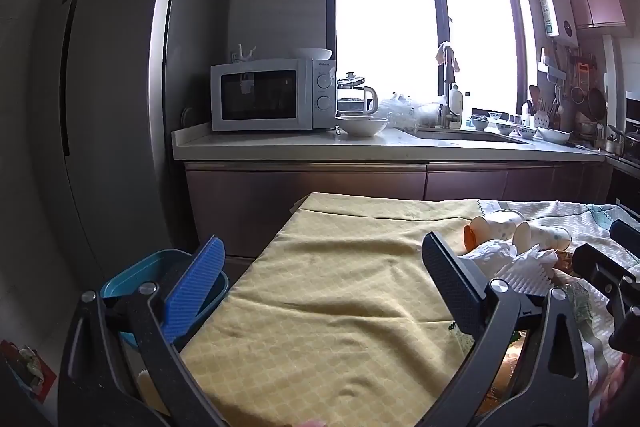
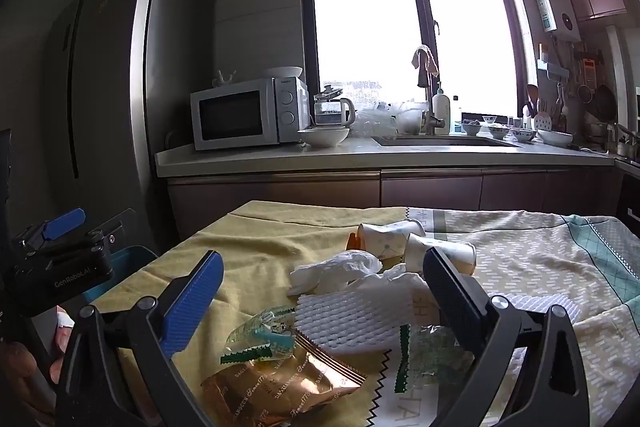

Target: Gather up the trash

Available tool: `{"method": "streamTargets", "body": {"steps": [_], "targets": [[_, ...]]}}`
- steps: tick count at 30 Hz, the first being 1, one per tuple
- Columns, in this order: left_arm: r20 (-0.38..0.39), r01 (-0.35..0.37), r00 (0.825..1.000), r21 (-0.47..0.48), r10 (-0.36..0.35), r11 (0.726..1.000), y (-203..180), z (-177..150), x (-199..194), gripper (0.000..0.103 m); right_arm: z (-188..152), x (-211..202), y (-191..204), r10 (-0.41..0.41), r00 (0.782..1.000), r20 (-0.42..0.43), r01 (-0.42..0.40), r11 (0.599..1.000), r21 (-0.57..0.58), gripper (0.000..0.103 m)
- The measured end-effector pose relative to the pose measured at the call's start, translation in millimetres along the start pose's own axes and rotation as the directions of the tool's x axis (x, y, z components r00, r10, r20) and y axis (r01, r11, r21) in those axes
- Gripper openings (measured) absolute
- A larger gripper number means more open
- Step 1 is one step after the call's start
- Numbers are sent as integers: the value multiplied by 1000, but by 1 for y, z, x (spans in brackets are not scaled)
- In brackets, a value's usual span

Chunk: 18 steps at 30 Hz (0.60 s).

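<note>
With both grippers [image 1: 320,291] [image 2: 320,301] gaping empty, the light, crinkly wrapper [image 2: 280,383] near the table's [image 2: 540,267] front edge is best pinched at its rim.

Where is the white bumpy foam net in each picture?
Left wrist view: the foam net lies at the right, just past the left gripper's right finger.
Right wrist view: it lies in the lower middle, between the open right gripper's fingers.
Shared landmark: the two tipped paper cups just behind it.
</note>
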State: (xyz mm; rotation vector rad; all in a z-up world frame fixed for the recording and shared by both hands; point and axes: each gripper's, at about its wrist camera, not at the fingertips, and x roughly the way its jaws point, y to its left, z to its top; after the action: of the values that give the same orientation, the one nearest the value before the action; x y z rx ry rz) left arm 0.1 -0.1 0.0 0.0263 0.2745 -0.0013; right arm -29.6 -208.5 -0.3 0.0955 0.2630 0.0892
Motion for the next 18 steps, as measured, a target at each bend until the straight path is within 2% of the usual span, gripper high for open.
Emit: {"method": "streamTargets", "body": {"steps": [2,5,18], "targets": [[5,3,1000,-8,-3,1000,0,0,0,98,2,-4,-8,6,1000,-10,-6,1000,5,97],[20,8,1000,-18,-7,1000,1,0,-1,98,-1,3,8,-20,1000,-23,19,999,-27,97],[22,8,1000,-22,-7,1000,2,3,-6,98,-6,8,9,-24,999,-22,23,999,-27,97]]}}
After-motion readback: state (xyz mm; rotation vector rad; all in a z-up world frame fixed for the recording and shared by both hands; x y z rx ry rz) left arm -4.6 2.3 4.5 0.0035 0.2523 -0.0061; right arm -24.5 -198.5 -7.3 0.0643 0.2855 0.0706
